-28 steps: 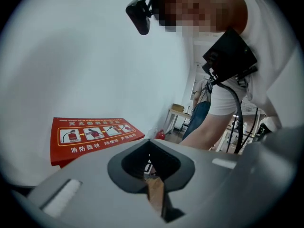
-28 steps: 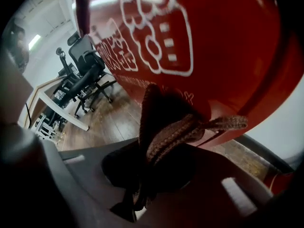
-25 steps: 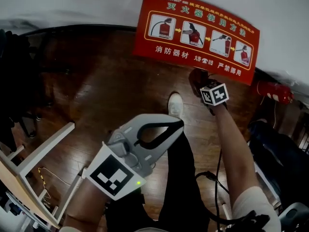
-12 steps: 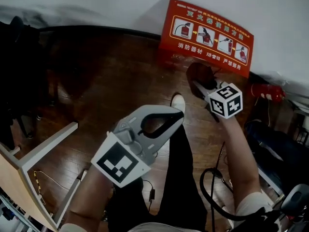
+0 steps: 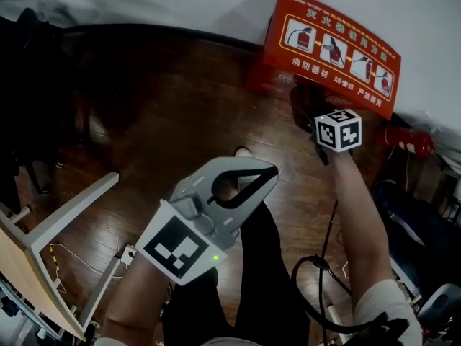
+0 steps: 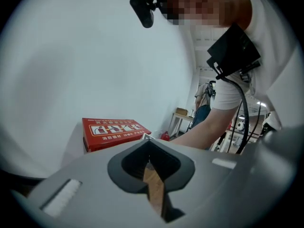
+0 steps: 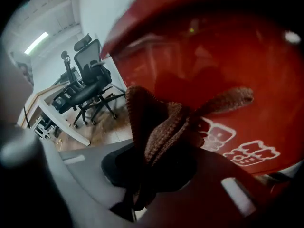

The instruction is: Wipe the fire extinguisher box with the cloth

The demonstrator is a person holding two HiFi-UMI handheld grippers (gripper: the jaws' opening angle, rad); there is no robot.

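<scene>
The red fire extinguisher box (image 5: 331,49) stands on the wood floor against the white wall, its top printed with instruction pictures. My right gripper (image 5: 311,114) reaches to the box's front side, shut on a brown knitted cloth (image 5: 304,101). In the right gripper view the cloth (image 7: 161,127) bunches out of the jaws right at the box's glossy red face (image 7: 223,56). My left gripper (image 5: 268,177) hovers over the floor nearer to me, shut and holding nothing. In its own view the box (image 6: 111,132) lies ahead, well apart from it.
A red fire extinguisher (image 5: 409,139) lies on the floor right of the box. A white table frame (image 5: 57,222) stands at the left, dark objects (image 5: 29,99) behind it. A black cable (image 5: 317,265) trails below my right arm. An office chair (image 7: 88,80) stands behind.
The head view has swung, so the box now sits further right. My right gripper with the cloth has shifted toward the left part of the box's front. The left gripper has barely moved.
</scene>
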